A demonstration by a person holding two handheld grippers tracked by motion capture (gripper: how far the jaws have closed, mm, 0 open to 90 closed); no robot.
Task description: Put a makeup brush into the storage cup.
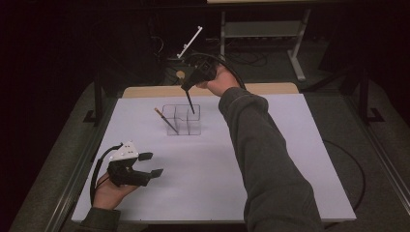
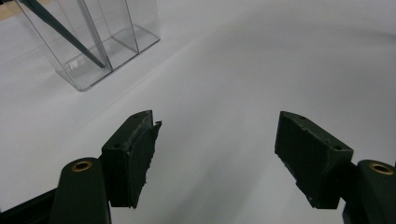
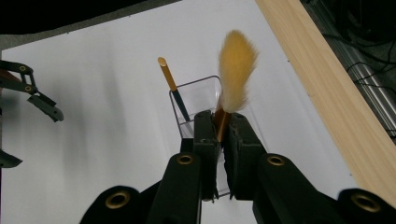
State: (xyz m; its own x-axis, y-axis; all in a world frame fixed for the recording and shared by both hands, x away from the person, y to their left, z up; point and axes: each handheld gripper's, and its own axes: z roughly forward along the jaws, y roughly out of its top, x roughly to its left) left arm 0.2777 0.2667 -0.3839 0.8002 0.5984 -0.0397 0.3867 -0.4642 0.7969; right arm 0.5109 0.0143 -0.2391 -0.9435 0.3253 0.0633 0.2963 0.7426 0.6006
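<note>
A clear divided organizer (image 1: pixel 182 121) stands mid-table on the white sheet. A dark pencil-like stick with a golden end (image 1: pixel 165 121) leans in its left compartment. My right gripper (image 1: pixel 186 86) hovers above the organizer's far side, shut on a brush whose dark handle (image 1: pixel 192 104) points down into a far compartment. In the right gripper view the jaws (image 3: pixel 222 117) clamp the brush just below its yellow bristles (image 3: pixel 236 65), with the organizer (image 3: pixel 201 93) and the leaning stick (image 3: pixel 171 83) beneath. My left gripper (image 1: pixel 153 164) rests open near the front left. Nothing lies between its fingers (image 2: pixel 217 123).
The white sheet (image 1: pixel 270 145) covers the table; a wooden strip (image 1: pixel 270 88) runs along the far edge. The person's right forearm (image 1: pixel 261 154) crosses the table's middle. In the left gripper view the organizer (image 2: pixel 93 42) stands ahead to the left.
</note>
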